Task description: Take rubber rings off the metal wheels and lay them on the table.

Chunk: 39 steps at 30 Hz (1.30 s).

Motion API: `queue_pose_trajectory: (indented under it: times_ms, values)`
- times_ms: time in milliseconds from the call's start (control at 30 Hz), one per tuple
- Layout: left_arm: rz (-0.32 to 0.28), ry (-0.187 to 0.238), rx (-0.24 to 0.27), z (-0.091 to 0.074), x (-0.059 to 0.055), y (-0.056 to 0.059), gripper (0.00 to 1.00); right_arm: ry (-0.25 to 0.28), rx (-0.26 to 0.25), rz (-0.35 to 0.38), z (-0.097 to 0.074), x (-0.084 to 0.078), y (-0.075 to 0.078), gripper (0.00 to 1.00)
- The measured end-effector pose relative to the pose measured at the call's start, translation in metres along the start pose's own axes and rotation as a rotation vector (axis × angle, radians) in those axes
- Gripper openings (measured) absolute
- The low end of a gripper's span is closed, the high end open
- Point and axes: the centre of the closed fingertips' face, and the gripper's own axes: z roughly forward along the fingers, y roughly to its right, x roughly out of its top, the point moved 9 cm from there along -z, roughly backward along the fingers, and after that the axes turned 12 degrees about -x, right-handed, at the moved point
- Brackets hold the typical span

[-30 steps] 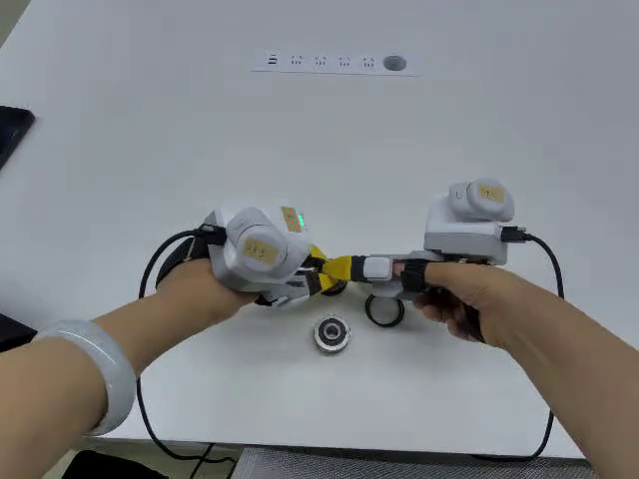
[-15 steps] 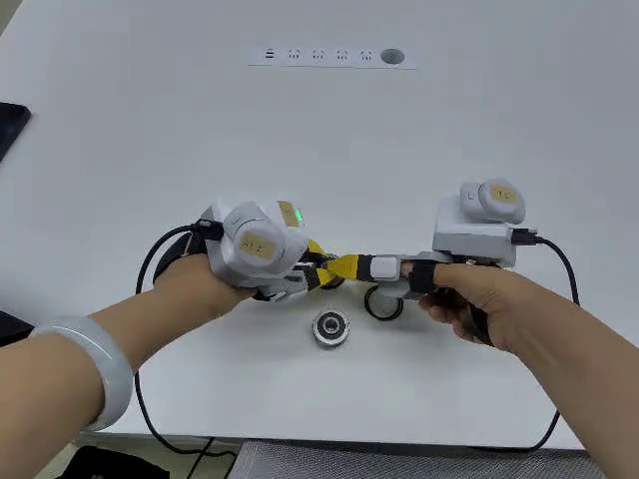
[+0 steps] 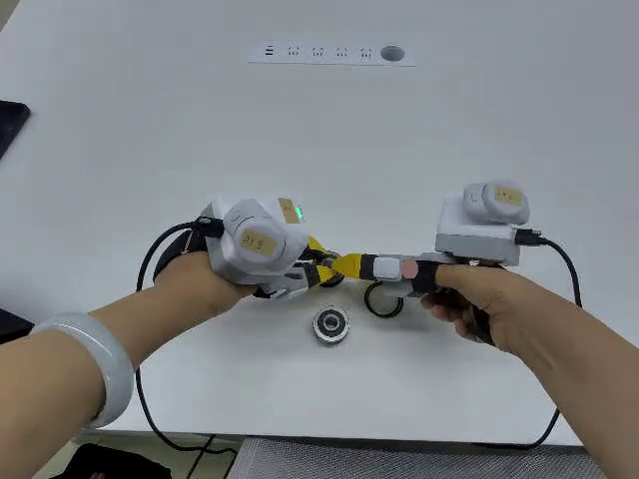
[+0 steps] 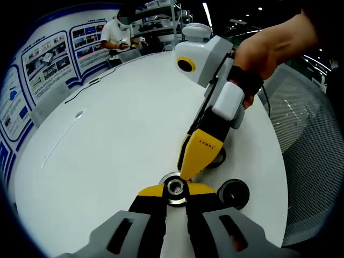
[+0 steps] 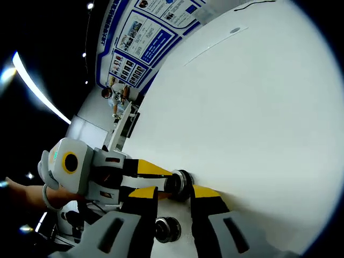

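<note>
My left gripper (image 3: 318,273) is shut on a small metal wheel (image 4: 174,188) and holds it just above the white table (image 3: 300,150). My right gripper (image 3: 341,267) comes in from the right, and its yellow jaws close on the black rubber ring (image 5: 180,184) around that wheel's rim. In the right gripper view the wheel sits between my jaw tips, with the left gripper (image 5: 156,180) behind it. A loose black rubber ring (image 3: 384,299) lies on the table under the right gripper. A second wheel (image 3: 330,325) with its ring on lies nearer me.
A white power strip (image 3: 329,53) lies at the far side of the table. Black cables (image 3: 150,269) trail from both grippers toward the near edge. A dark object (image 3: 10,125) sits at the left edge. Bare table stretches beyond the grippers.
Both grippers stay locked together at the wheel. The right hand and gripper body have drifted slightly to the right; the small shift of the rest comes from the head camera.
</note>
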Motion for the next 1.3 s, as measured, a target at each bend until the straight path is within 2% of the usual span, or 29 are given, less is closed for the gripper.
queue_pose_trajectory:
  times_ms: [167, 500, 633, 733, 867, 1033, 1300]
  values:
    - [-0.001, 0.001, 0.001, 0.0002, -0.0005, -0.0002, 0.13, -0.001, -0.005, -0.005, 0.0039, 0.0014, -0.0038, 0.3]
    - [0.001, 0.0, -0.001, 0.0, -0.0005, -0.0003, 0.13, -0.008, 0.018, 0.005, 0.004, 0.0002, -0.0104, 0.32]
    - [0.002, 0.002, -0.001, 0.0001, -0.0005, -0.0002, 0.13, -0.021, 0.029, 0.002, 0.0019, -0.0011, -0.0091, 0.31]
    - [0.002, 0.002, -0.001, -0.0001, -0.0001, -0.0002, 0.13, -0.009, 0.013, 0.0, 0.0017, -0.0007, -0.0039, 0.31]
    - [0.001, 0.002, -0.001, -0.0002, -0.0005, -0.0007, 0.13, -0.012, 0.017, 0.007, 0.0026, -0.0008, -0.0062, 0.31]
    - [0.001, 0.001, 0.0, -0.0005, -0.0001, -0.0006, 0.13, -0.025, 0.03, 0.053, 0.0061, 0.0001, -0.0029, 0.31]
    - [0.002, 0.004, -0.001, -0.0009, 0.0, 0.0, 0.13, -0.006, 0.048, 0.028, 0.0019, -0.0005, -0.0049, 0.33]
